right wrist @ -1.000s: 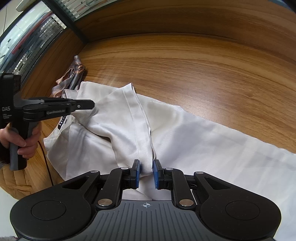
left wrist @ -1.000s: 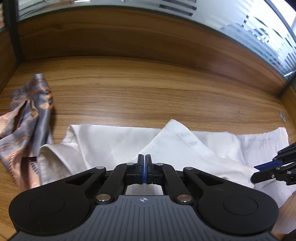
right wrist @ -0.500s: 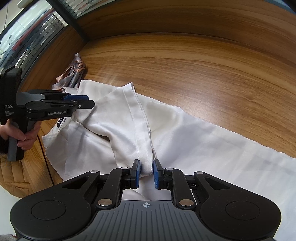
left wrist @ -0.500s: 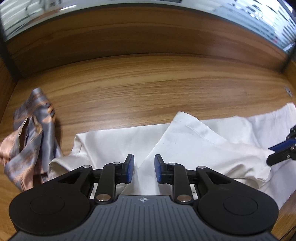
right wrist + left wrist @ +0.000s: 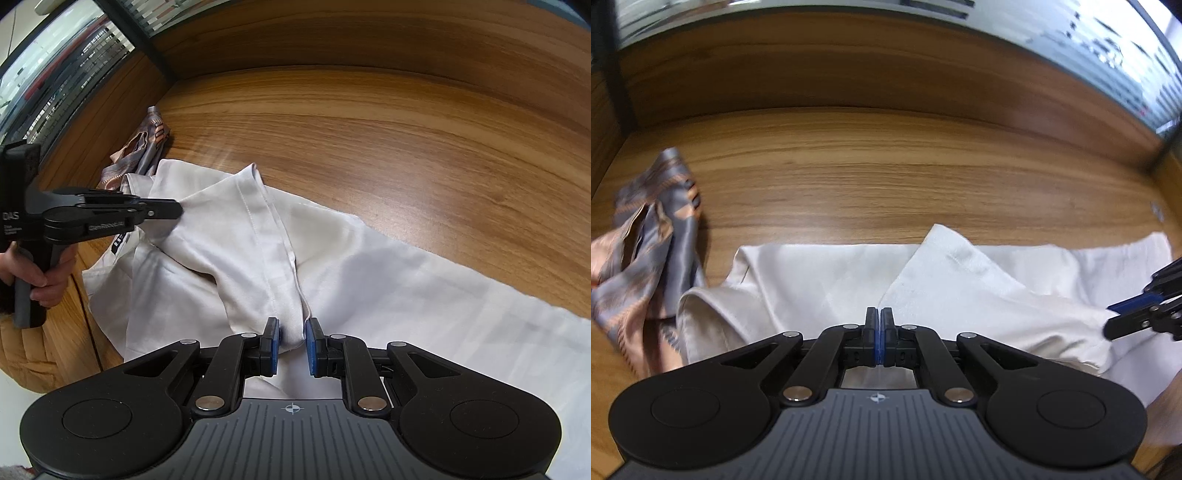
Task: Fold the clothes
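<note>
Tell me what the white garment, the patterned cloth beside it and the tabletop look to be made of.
White garment: thin woven fabric, faintly satiny; soft creases, stitched hem. Patterned cloth: silky, likely satin or silk; glossy highlights. Tabletop: wood or wood-look laminate; streaked grain, smooth sheen.

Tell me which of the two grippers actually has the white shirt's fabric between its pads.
The right gripper: a bunched fold of the white shirt sits pinched between its blue pads. The left gripper shows its pads pressed together with no cloth visible between them.

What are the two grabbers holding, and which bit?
The right gripper pinches a bunched fold of the white garment at its near edge. The left gripper is shut with nothing visible between its pads.
</note>
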